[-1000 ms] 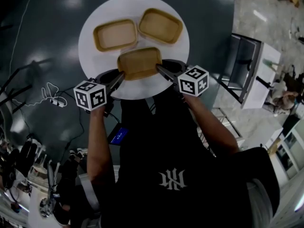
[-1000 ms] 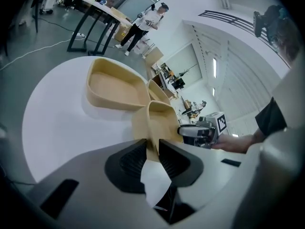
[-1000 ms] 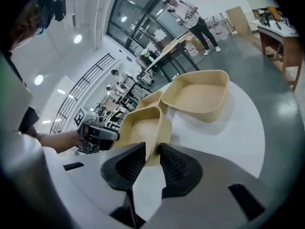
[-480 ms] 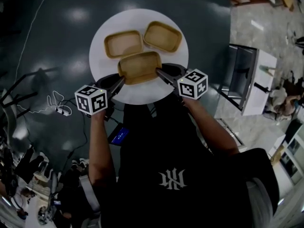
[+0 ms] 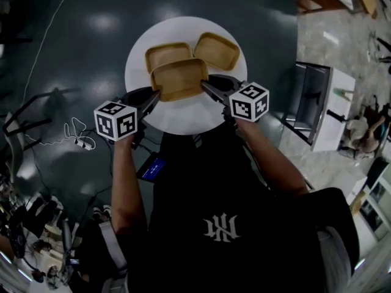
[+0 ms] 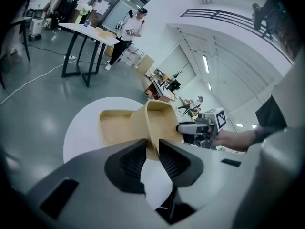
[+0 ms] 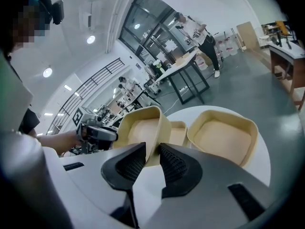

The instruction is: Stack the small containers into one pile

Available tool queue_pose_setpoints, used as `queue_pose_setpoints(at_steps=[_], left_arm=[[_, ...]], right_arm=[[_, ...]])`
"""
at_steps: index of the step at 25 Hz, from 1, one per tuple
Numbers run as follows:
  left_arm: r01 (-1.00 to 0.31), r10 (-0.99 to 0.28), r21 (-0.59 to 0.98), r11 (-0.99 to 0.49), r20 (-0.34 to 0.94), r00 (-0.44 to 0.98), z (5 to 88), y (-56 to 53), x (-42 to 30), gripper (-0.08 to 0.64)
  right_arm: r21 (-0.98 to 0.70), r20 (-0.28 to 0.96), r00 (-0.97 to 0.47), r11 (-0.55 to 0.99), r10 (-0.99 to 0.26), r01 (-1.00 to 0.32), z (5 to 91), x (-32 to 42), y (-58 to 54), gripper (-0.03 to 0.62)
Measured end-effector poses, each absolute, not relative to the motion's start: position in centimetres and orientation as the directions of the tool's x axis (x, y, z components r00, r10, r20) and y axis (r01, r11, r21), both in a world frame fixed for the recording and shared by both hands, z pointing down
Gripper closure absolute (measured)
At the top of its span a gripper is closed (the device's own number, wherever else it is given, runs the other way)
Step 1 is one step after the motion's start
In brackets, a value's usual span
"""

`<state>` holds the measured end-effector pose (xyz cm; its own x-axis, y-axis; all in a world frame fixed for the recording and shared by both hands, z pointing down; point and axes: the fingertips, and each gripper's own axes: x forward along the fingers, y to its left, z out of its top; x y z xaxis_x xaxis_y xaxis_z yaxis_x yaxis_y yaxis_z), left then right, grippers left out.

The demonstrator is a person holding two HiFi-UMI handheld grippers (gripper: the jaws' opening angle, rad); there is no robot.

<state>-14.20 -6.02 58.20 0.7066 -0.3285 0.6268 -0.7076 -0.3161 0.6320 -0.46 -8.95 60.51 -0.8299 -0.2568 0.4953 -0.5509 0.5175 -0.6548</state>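
Three tan rectangular containers are on or over the round white table (image 5: 183,118). Both grippers hold one container (image 5: 178,78) in the air by its short rims. My left gripper (image 5: 154,96) is shut on its left rim and my right gripper (image 5: 206,87) on its right rim. The held container partly overlaps the far-left container (image 5: 164,51); a third container (image 5: 217,49) lies at the far right. In the left gripper view the pads (image 6: 169,159) pinch the raised container's wall (image 6: 159,120). In the right gripper view the pads (image 7: 174,163) clamp its other wall (image 7: 143,128), beside the third container (image 7: 224,137).
The table stands on a dark glossy floor (image 5: 73,54). A white cabinet (image 5: 321,105) stands to the right and a white cable (image 5: 70,133) lies on the floor to the left. Far off in the gripper views are work tables (image 6: 90,32) and people.
Both grippers have lifted the near container off the table and carried it away from the person. It now hangs partly over the far-left container.
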Motion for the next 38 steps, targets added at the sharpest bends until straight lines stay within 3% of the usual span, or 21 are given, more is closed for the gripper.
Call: queue_pose_setpoints(at_steps=[38], left_arm=[[-0.708,-0.235,0.661,-0.25,0.668,0.706,65.7,-11.4,-19.2,0.477]], right_arm=[[-0.69,0.559,-0.801,0.415,-0.214,-0.593,66.5,-5.1,-13.4,0.479]])
